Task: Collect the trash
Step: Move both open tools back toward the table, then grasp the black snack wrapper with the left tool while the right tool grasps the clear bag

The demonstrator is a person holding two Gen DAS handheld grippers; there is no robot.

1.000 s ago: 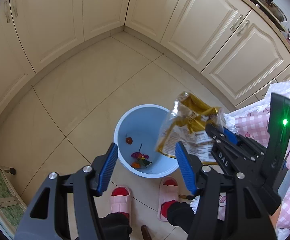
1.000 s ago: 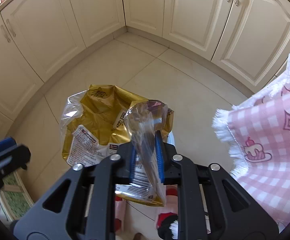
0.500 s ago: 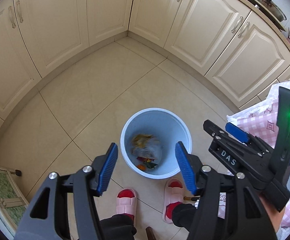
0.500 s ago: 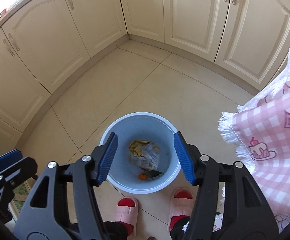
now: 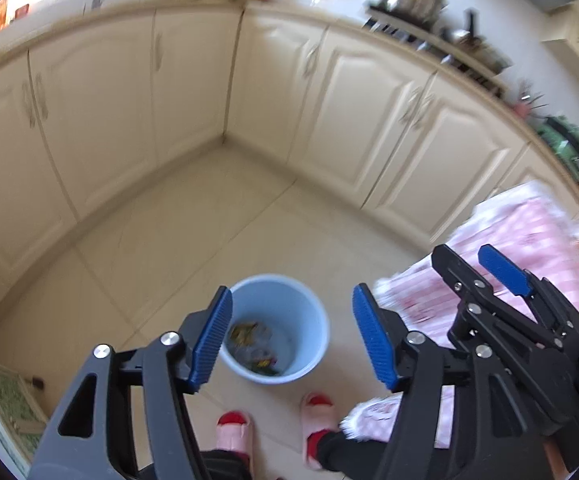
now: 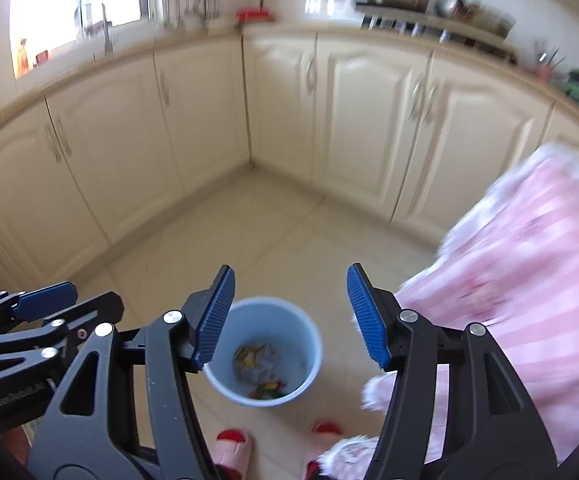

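Observation:
A light blue bin (image 5: 314,322) stands on the tiled floor below both grippers. Inside it lies the gold and clear snack bag (image 5: 245,330) on top of small colourful scraps (image 5: 263,364). My left gripper (image 5: 292,292) hangs high above the bin; its jaws are opening and nothing is between them. My right gripper (image 6: 290,270) is open and empty too, with the bin (image 6: 309,334) and the bag (image 6: 255,354) showing between its fingers. Each gripper appears in the other's view: the right one (image 5: 469,254), the left one (image 6: 85,298).
Cream cabinets (image 5: 193,92) wrap around the corner behind the bin. A pink checked cloth (image 6: 529,260) covers a table on the right. The person's pink and red slippers (image 5: 233,432) stand just behind the bin. A green mat (image 5: 1,400) lies at the left edge.
The right gripper opened and let the snack bag go; the bag dropped into the bin. Both grippers then rose and tilted up, so the bin looks smaller and the counter comes into view.

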